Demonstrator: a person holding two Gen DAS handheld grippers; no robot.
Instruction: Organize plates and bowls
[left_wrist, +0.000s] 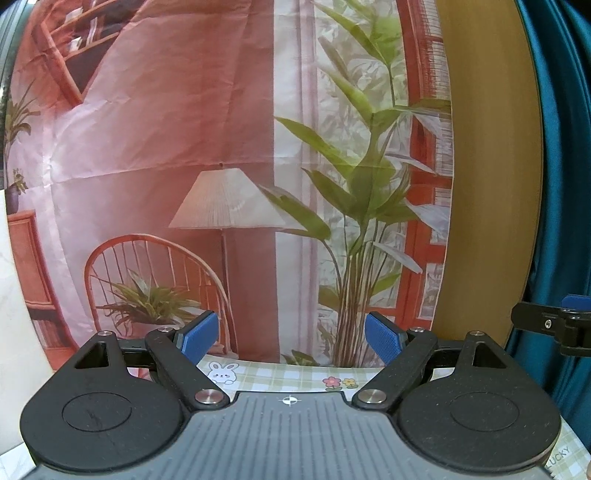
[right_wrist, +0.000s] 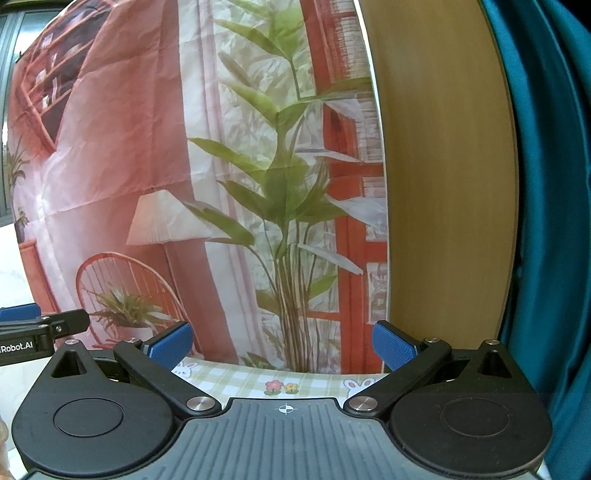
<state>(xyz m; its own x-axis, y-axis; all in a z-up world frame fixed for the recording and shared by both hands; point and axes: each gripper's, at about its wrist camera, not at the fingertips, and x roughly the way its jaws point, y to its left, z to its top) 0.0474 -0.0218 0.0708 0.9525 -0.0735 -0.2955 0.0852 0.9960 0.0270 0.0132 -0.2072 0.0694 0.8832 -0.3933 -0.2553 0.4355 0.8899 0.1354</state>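
No plates or bowls show in either view. My left gripper (left_wrist: 291, 338) is open and empty, its blue pads spread wide, held above the far edge of a table with a green checked cloth (left_wrist: 280, 374). My right gripper (right_wrist: 282, 345) is also open and empty, above the same cloth (right_wrist: 240, 380). The right gripper's tip shows at the right edge of the left wrist view (left_wrist: 554, 325). The left gripper's tip shows at the left edge of the right wrist view (right_wrist: 40, 325).
A printed backdrop (left_wrist: 221, 147) with a chair, lamp and plant hangs just behind the table edge. A wooden panel (left_wrist: 491, 166) and a teal curtain (left_wrist: 565, 184) stand to the right. The cloth has rabbit and flower prints.
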